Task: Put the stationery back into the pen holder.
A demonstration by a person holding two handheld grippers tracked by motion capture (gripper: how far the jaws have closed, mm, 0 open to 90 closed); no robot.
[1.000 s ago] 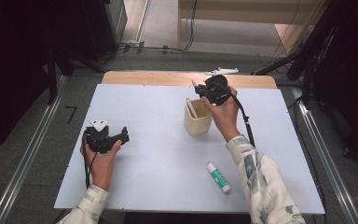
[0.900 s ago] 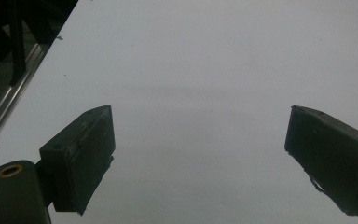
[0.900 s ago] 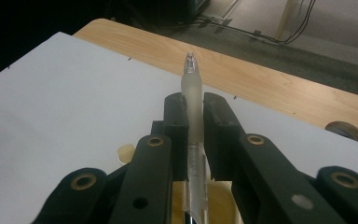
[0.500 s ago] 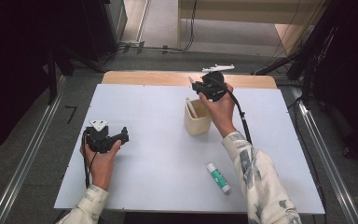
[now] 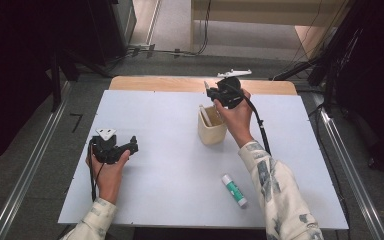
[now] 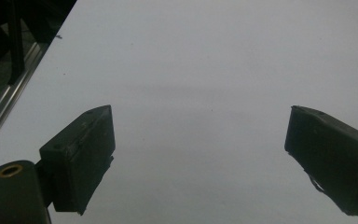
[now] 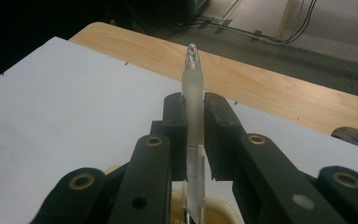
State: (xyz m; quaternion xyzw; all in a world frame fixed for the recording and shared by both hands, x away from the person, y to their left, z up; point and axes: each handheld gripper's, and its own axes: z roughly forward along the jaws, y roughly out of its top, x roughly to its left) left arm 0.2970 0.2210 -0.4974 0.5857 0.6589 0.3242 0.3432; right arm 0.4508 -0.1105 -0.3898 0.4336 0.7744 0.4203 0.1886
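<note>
**Pen held upright over the cup, hand shifted toward the far edge**

Compared with the two earlier high-view frames, the right gripper (image 5: 214, 93) now sits slightly farther toward the wooden strip (image 5: 180, 83) at the far edge of the table, above the rear rim of the beige cup (image 5: 212, 127). The change is small; the grip itself looks unaltered. In the right gripper view the two black jaws are clamped on a translucent pen (image 7: 194, 121), which stands nearly vertical between the pads, its capped tip above them and its clear barrel running down toward the cream rim of the cup (image 7: 214, 212) directly below. Whether the lower end of the pen is inside the cup or just above its mouth cannot be told from these pictures.

The left gripper (image 5: 124, 148) rests low over the white table (image 5: 170, 170) at the person's left, well apart from the cup. In the left gripper view its jaws stand wide apart with bare table surface between them, grasping nothing.

A glue stick (image 5: 234, 190) with a green label lies flat on the near right of the table, untouched.

Judged from this arrangement, the work in hand is moving the pen into or out of the cup, with the glue stick a likely further item.
</note>
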